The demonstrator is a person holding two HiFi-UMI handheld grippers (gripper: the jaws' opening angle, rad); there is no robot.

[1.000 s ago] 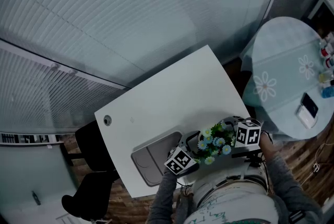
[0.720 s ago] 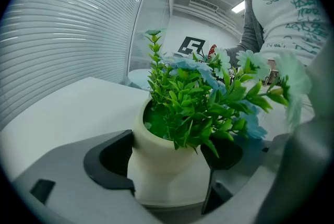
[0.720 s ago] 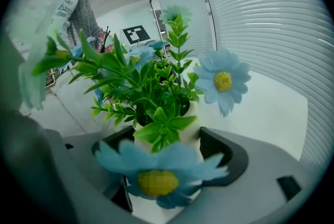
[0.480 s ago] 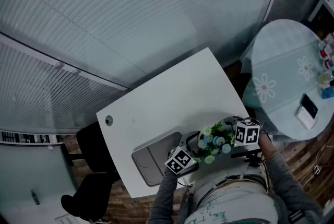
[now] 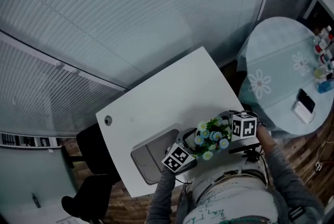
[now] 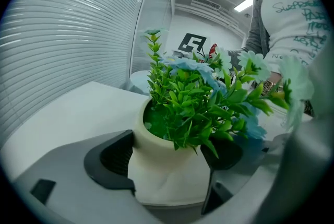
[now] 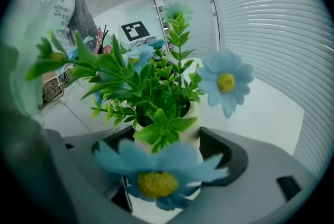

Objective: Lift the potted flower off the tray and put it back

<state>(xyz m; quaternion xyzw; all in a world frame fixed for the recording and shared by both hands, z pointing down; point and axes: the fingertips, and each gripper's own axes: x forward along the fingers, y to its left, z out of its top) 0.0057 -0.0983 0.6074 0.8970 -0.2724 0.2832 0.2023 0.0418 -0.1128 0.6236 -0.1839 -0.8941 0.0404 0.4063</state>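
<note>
left gripper, right gripper both clamped on potted flower, opposite sides, keeps it upright; beside tray.

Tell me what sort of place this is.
Probably an office or meeting room: walls of slatted blinds, a white desk, a black chair beside it, and a round table with a flowered cloth.

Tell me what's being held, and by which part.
The potted flower, held by its cream pot: the left gripper and right gripper each clamp its sides.
</note>
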